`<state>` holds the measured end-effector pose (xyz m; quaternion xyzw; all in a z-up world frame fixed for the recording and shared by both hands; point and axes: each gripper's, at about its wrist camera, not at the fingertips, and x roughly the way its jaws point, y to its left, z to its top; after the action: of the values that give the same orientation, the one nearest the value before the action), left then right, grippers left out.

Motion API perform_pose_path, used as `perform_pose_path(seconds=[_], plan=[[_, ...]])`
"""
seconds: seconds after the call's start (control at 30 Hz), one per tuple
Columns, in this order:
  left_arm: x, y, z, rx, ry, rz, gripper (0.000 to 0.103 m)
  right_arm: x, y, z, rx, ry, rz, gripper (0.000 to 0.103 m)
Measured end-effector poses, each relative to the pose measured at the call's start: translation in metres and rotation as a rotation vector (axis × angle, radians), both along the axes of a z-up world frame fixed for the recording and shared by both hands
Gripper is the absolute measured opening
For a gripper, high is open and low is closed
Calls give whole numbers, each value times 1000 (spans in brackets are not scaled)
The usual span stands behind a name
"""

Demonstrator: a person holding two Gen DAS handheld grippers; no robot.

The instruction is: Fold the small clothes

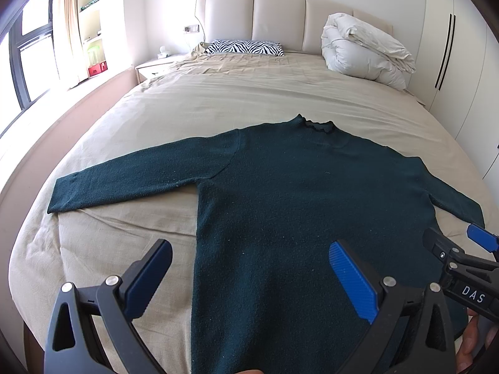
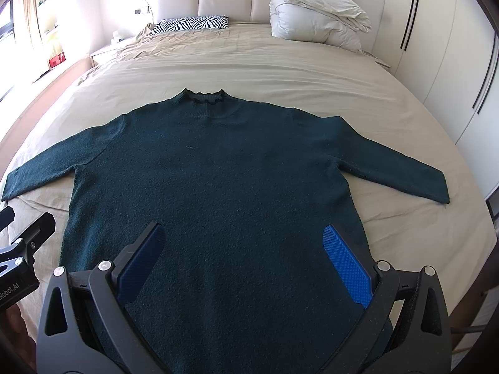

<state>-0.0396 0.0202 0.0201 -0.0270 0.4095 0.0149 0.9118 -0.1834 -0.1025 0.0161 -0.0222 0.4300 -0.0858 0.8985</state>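
A dark green long-sleeved sweater lies flat on the beige bed, collar toward the headboard, both sleeves spread sideways. My left gripper hovers open over the sweater's lower left edge, one finger over the sheet and one over the cloth. Over the lower middle of the sweater my right gripper stands open, nothing between its blue pads. The right gripper's tip shows at the right edge of the left wrist view. At the left edge of the right wrist view part of the left gripper appears.
The beige sheet covers a wide bed. A folded white duvet and a zebra-print pillow lie near the padded headboard. White wardrobe doors run along the right; a nightstand and window stand left.
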Motion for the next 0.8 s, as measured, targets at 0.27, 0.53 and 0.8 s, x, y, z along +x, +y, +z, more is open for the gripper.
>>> perform_pose_path(seconds=[0.27,0.53,0.8], plan=[[1,0,-1,-1,1,0,103,0,0,0,1,-1,0,103],[0,0,-1,-1,0,1,103,0,0,-1,1,-1,1,103],[0,1,-1,-1,0,1,103,1,2,-2,2,4,0,103]])
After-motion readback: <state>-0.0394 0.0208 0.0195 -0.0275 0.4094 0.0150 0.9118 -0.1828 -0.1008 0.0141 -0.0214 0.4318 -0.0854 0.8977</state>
